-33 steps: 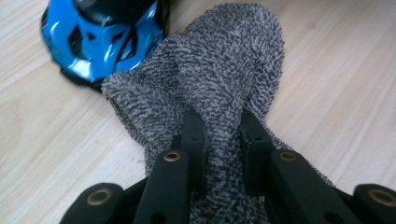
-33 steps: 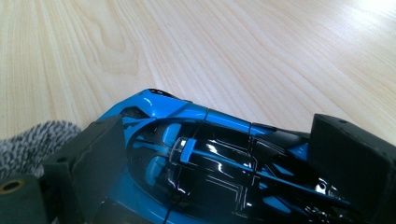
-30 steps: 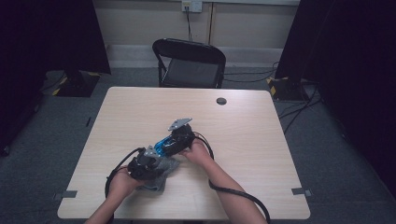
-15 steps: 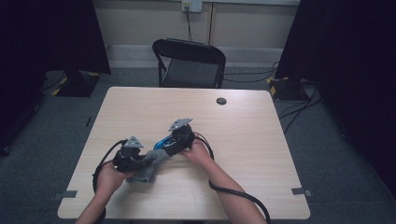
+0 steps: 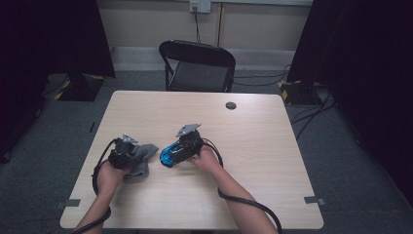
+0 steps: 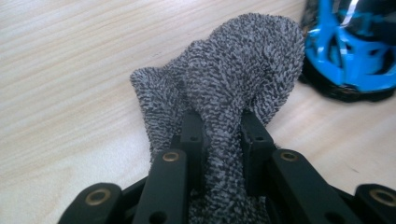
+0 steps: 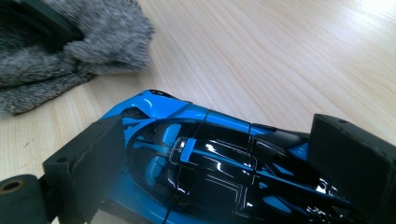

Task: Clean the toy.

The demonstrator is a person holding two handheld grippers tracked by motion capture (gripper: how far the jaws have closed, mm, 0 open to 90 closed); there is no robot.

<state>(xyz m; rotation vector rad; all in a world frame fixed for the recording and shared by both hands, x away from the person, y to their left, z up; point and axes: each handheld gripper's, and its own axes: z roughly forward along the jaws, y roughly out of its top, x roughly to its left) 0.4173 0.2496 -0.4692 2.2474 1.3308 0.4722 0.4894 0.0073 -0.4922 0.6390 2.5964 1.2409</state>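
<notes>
grey cloth (image 6: 233,88) between left tongs (image 6: 223,135)

Recording studio or lab, black curtains (image 5: 53,39), lone table (image 5: 272,146), folding chair (image 5: 197,66), floor cables (image 5: 311,114)

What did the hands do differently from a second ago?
The left tongs, shut on the grey cloth, slid left across the table and pulled the cloth away from the blue toy car. Before, cloth and car were together. The right tongs stayed put, clamped on the car's sides.
</notes>
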